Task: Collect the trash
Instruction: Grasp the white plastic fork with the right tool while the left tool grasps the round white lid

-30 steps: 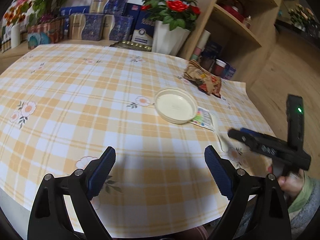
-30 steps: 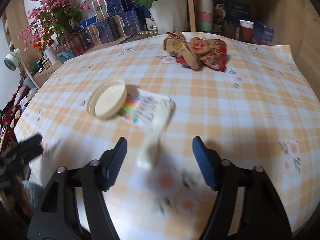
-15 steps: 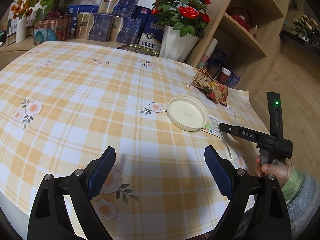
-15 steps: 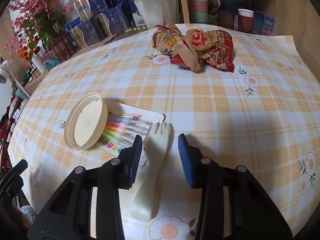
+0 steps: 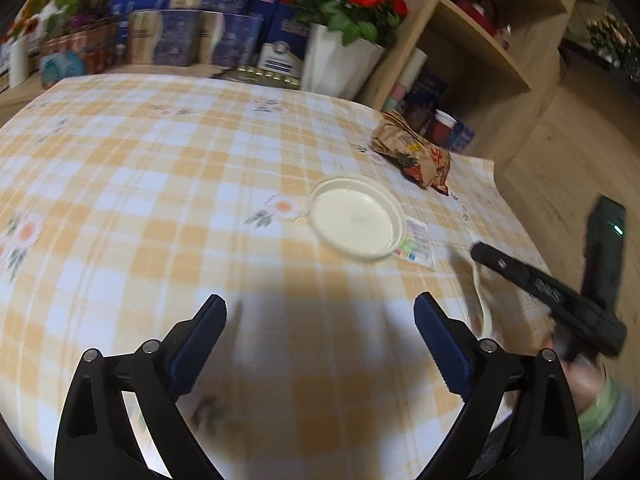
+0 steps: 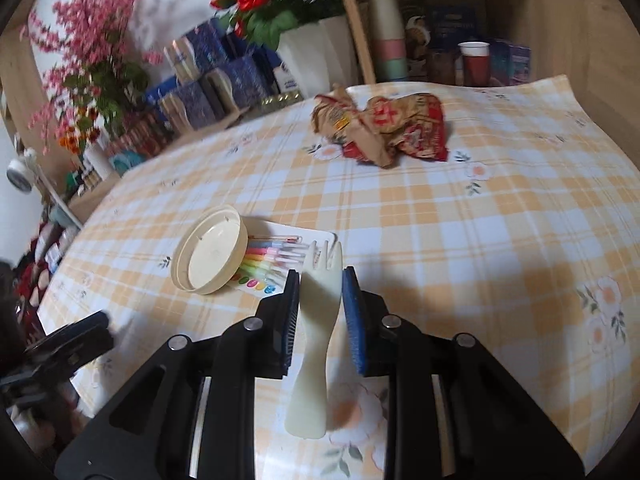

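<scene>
Between the blue pads of the right claw (image 6: 320, 300) sits a cream plastic fork (image 6: 316, 320), pinched at its neck above the checked counter (image 6: 460, 248), just beside the round lid (image 6: 210, 256). Left claw (image 5: 320, 336) hangs wide apart, holding nothing; crumpled wrapper (image 6: 384, 128) lies farther back.

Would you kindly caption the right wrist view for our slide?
Right gripper closed on a cream plastic fork, beside a round lid and crumpled wrapper.
</scene>
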A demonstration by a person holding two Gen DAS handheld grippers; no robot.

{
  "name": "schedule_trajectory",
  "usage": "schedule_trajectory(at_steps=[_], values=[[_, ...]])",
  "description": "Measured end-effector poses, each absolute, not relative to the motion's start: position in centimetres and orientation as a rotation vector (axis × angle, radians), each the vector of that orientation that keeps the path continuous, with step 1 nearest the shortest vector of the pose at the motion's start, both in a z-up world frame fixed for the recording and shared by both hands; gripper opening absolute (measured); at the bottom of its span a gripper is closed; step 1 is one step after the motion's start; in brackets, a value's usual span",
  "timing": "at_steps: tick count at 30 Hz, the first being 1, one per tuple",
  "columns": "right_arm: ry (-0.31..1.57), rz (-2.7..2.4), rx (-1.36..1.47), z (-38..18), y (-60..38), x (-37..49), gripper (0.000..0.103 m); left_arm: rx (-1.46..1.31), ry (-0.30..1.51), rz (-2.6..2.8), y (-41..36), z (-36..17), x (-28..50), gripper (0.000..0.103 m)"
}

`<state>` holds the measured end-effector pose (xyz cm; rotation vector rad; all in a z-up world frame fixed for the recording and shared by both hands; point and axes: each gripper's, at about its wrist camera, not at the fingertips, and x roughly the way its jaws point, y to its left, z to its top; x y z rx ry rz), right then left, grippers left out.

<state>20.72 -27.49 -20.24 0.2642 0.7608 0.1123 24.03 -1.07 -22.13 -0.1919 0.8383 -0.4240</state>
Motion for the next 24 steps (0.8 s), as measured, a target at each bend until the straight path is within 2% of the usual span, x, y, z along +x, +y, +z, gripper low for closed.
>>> schedule_trajectory(at_steps=[7,19,20,21,24], values=[[0.645,0.129,0.347,-20.4,-29.3,18.0,0.025,-0.058,0.900,-0.434,-5.6,-22.7,29.3,0.097],[0.636,0.182,0.375,-21.0,-29.6,17.5,0.025,0.115,0.956,-0.417,-9.7,-24.3,32.2,0.097],[0.638,0.186,0.375,-21.1,-29.6,17.5,0.025,0.112,0.952,-0.423,-9.7,-24.3,32.2,0.096],[0.638,0.188,0.376,-21.2,-29.6,17.5,0.025,0.106,0.935,-0.427,-9.6,-24.1,32.1,0.083],[0.639,0.191,0.401,-21.2,-29.9,17.4,0.025,0.130,0.906,-0.413,-9.7,-23.5,31.5,0.083]])
